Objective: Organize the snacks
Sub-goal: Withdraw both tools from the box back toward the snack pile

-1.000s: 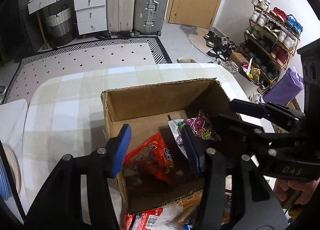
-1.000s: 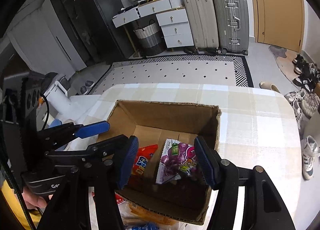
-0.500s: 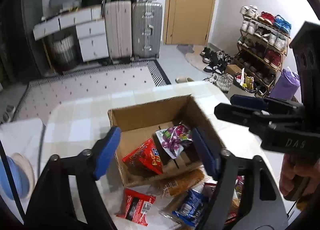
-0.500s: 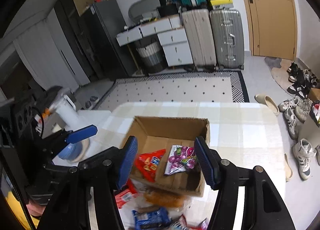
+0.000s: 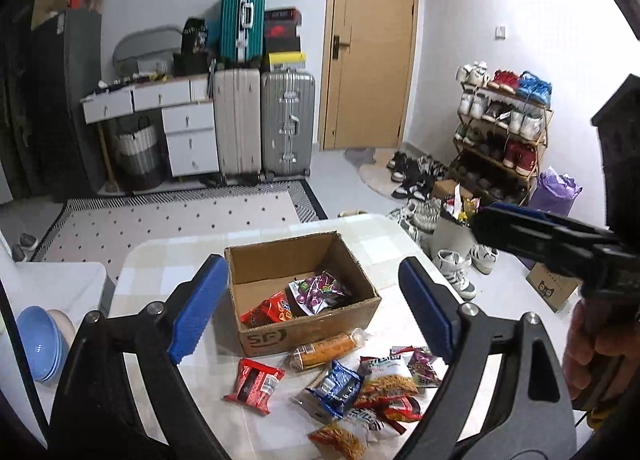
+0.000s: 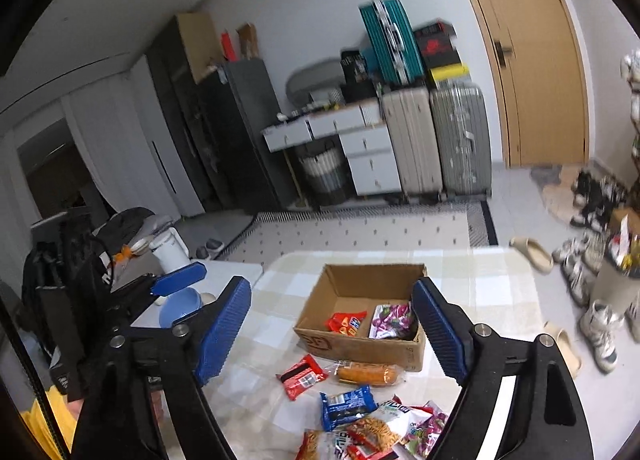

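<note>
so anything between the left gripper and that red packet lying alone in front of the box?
Nothing visible. The left gripper is open and empty, raised above the table. The red packet lies flat by itself in front of the cardboard box, apart from the snack pile.

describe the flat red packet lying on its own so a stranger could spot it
Start at the cardboard box on the checked table. In front of its near left corner lies the red packet, apart from the snack pile; it alone is flat and red with a dark window.
</note>
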A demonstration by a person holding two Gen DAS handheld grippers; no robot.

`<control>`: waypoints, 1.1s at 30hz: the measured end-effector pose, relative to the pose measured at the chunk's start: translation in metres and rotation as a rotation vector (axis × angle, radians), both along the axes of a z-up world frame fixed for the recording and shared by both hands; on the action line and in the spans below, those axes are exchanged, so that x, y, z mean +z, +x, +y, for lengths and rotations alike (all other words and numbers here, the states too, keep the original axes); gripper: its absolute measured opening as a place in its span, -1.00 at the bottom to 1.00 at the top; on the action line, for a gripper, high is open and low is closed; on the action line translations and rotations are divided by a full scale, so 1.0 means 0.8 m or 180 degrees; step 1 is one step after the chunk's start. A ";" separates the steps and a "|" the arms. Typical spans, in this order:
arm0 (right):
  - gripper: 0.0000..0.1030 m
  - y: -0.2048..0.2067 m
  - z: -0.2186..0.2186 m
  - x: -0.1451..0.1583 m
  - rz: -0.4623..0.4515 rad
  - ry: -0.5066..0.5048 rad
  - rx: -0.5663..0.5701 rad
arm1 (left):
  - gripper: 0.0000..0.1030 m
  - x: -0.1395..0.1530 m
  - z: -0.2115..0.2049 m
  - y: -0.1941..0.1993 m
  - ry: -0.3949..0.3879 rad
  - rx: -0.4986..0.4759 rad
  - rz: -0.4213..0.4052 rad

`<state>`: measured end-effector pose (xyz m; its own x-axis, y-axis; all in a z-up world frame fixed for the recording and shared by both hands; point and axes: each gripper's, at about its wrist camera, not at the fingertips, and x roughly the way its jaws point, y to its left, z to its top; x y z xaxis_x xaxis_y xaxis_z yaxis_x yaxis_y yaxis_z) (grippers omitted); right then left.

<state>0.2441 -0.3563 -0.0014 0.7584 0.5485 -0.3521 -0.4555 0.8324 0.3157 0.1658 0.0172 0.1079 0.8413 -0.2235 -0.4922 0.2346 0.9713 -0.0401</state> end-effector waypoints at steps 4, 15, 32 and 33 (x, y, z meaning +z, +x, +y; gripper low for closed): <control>0.77 -0.066 -0.006 0.000 -0.0324 0.0038 -0.0017 | 0.83 0.010 0.012 -0.060 -0.0115 -0.0008 -0.0098; 0.80 -0.202 -0.037 -0.063 -0.0718 0.0234 -0.0269 | 0.97 -0.021 0.064 -0.201 -0.0288 0.0245 -0.0453; 0.99 -0.216 0.021 -0.216 -0.0178 -0.0188 -0.0021 | 0.97 -0.197 0.056 -0.214 -0.0107 0.0215 0.0140; 0.99 -0.212 0.020 -0.219 -0.0145 -0.0157 -0.0026 | 0.97 -0.207 0.053 -0.211 -0.0112 0.0196 0.0197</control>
